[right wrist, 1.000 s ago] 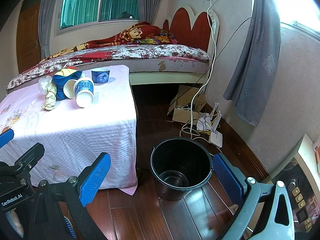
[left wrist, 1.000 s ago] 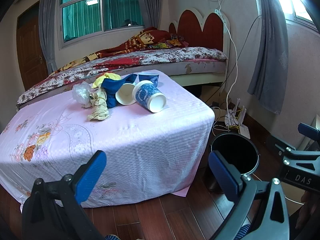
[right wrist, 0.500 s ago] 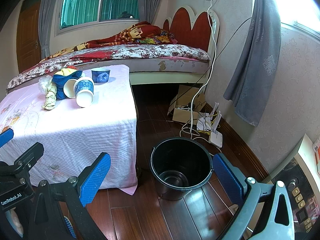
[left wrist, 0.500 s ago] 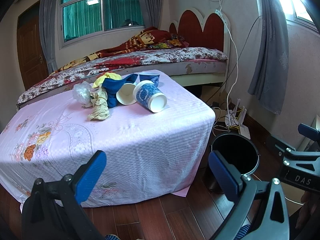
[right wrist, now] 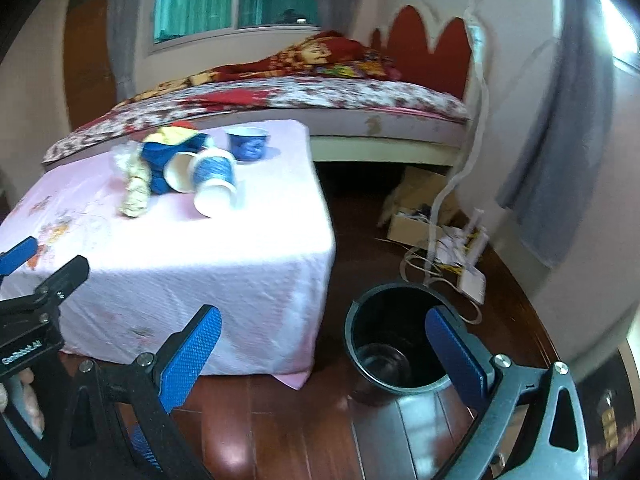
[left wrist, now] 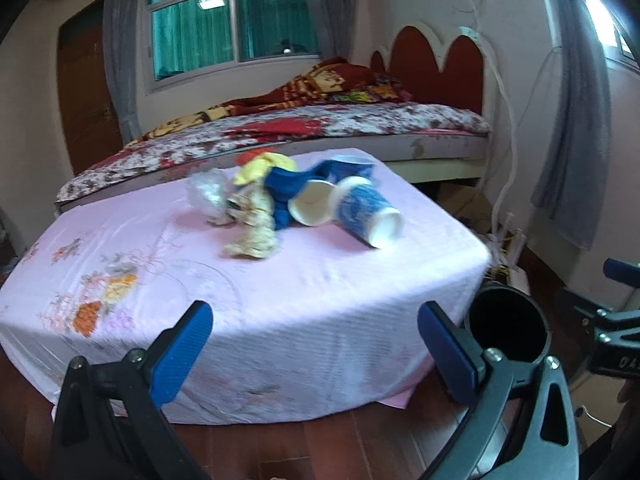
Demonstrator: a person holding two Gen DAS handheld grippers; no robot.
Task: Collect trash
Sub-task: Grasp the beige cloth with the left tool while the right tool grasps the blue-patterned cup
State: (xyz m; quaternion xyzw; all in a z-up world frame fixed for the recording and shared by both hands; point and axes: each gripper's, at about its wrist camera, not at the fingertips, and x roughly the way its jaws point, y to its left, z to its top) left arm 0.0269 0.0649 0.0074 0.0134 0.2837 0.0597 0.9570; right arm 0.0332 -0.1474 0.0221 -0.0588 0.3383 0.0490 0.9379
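Nothing collected yet: paper cups (left wrist: 366,216), crumpled wrappers (left wrist: 252,222) and blue-yellow scraps (left wrist: 280,178) all lie at the worktop's (left wrist: 280,292) 12 o'clock end, bin (right wrist: 396,340) looks empty, left gripper (left wrist: 316,344) and right gripper (right wrist: 320,344) fingers spread, holding nothing.

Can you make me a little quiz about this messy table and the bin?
1. True or false: the black bin stands on the table.
2. How many blue paper cups show in the right wrist view?
3. Which is upright: A) the far cup B) the near cup?

Key: 1. False, it stands on the floor. 2. Two. 3. A. Both the left claw and right claw are open.
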